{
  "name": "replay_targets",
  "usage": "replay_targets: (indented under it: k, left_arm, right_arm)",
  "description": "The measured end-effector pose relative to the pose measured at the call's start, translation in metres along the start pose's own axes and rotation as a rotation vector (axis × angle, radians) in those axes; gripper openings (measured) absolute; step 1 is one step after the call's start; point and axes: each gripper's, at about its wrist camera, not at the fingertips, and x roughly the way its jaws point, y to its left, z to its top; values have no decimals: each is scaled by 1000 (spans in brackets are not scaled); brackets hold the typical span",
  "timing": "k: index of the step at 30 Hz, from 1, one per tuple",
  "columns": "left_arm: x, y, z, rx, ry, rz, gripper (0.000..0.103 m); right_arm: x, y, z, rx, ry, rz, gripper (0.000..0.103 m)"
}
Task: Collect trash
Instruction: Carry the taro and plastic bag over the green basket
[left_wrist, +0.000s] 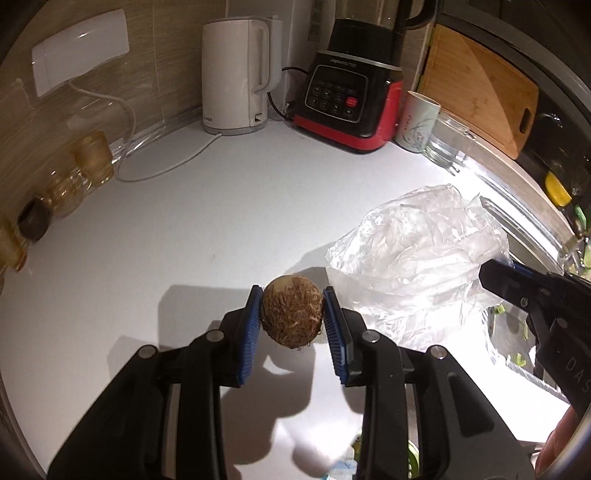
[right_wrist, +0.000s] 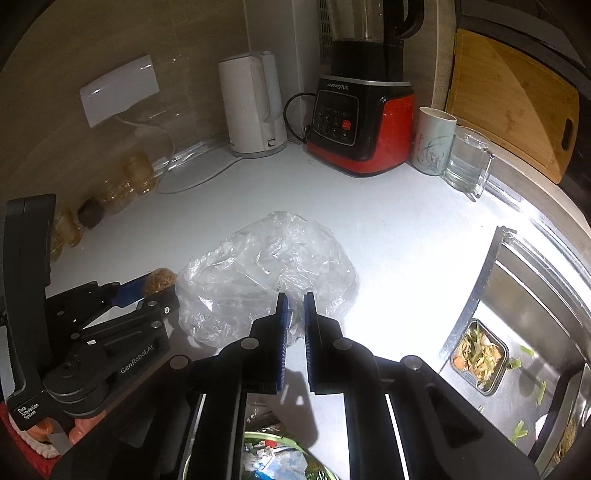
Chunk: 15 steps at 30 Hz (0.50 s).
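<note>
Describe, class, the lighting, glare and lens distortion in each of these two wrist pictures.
Left wrist view: fisheye bends the wall and white counter; the left gripper and its hairy brown root cast dark shadows; the plastic bag glares. Right wrist view: counter beside the sink is blown out white, corners are dark, and the cutting board curves.

At lower centre, the left gripper (left_wrist: 292, 314) clamps a hairy brown taro root (left_wrist: 291, 314) above the white counter (left_wrist: 184, 229); a crumpled clear plastic bag (left_wrist: 413, 254) sits right.
</note>
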Motion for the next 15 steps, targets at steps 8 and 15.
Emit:
replay_targets:
  k: [8,15]
  left_arm:
    - [-46,-16,-49,3,-2,1,33]
    - [-75,-30,-102,40,26,-14,33]
  right_arm:
    - [-51,3,-47,-13,-9,17,10]
    - [-79,-1,-106,3,34,34,10]
